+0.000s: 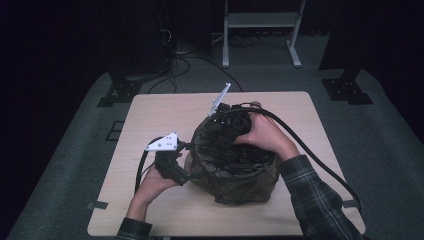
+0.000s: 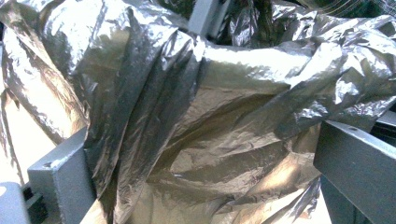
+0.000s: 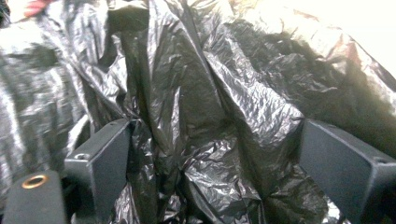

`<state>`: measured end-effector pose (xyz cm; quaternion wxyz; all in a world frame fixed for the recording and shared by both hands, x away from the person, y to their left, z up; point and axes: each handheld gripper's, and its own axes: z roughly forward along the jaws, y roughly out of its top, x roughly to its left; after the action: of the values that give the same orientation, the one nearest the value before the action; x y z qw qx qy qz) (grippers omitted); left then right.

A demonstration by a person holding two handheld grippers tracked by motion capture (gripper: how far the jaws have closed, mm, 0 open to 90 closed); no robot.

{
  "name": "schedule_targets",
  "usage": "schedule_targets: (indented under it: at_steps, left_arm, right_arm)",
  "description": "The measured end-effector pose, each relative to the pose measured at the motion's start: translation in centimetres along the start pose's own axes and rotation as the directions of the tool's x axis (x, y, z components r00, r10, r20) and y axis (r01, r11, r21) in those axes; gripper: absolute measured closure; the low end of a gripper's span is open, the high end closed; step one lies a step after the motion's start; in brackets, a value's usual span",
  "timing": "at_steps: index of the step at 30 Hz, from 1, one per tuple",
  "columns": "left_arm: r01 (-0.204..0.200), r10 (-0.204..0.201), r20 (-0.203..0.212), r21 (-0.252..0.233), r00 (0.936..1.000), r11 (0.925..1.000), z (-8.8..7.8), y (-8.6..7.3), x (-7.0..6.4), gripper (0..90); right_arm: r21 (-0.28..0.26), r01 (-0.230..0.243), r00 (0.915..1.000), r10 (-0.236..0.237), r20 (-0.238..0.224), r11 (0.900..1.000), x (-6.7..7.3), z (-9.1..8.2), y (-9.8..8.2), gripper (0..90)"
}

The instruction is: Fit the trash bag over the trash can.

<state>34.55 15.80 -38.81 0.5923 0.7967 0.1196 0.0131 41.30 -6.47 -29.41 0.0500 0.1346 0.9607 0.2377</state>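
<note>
a person works a dark plastic bag (image 1: 232,165) over what looks like a small bin in the middle of a light wooden table (image 1: 150,112), a two-jaw gripper in each hand. the left gripper (image 1: 186,159) meets the bag's near-left rim, and in the left gripper view its jaws stand wide with a broad fold of the film (image 2: 196,121) bunched between them; whether the pads actually press on it cannot be told. the right gripper (image 1: 220,120) sits at the far rim, under the right hand (image 1: 262,137), and in the right gripper view its jaws are spread wide too, with crumpled plastic (image 3: 210,140) between them but no clear bite on it. the risks from here look plain: with both jaws this wide, the thin film could slide free the moment either hand pulls, and the rim would sag back inside. a hard tug from one side alone could tip or drag the light load across the table, or stretch and tear the plastic where it is gathered. the thick cable (image 1: 320,160) trailing off the right gripper could also catch on the bag.
</note>
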Motion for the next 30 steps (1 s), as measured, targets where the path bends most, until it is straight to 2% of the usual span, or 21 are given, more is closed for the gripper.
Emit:
schedule_targets:
  at_steps: [10,15,19,25,26,30]
  left_arm:
    - [-0.003,0.003,-0.006,0.000,1.0000,1.0000,0.0,0.0,0.0,0.0]
    - [-0.003,0.003,-0.009,0.004,1.0000,1.0000,0.0,0.0,0.0,0.0]
    - [-0.002,0.002,-0.007,0.003,1.0000,1.0000,0.0,0.1,0.0,0.0]
    - [0.000,0.000,-0.004,-0.001,1.0000,1.0000,0.0,0.0,0.0,0.0]
    - [-0.001,0.001,-0.005,0.001,1.0000,1.0000,0.1,0.0,0.0,0.0]
    - [0.001,-0.001,-0.006,0.002,1.0000,1.0000,0.1,0.0,0.0,0.0]
  right_arm:
    - [0.007,-0.010,1.0000,0.010,-0.001,1.000,-0.1,1.9,0.4,10.6]
    - [0.046,-0.004,0.9999,0.005,-0.011,0.999,0.2,3.2,0.5,10.6]
    - [0.053,0.006,0.9998,-0.005,-0.018,0.999,0.4,3.9,0.6,10.6]
    - [0.021,0.002,1.0000,-0.002,0.006,1.000,0.7,2.1,0.4,10.5]
    - [0.003,0.009,0.9999,-0.009,0.011,1.000,0.9,1.1,0.3,10.5]
    - [-0.025,0.026,0.9997,-0.026,0.001,0.999,2.1,-0.5,0.0,10.5]
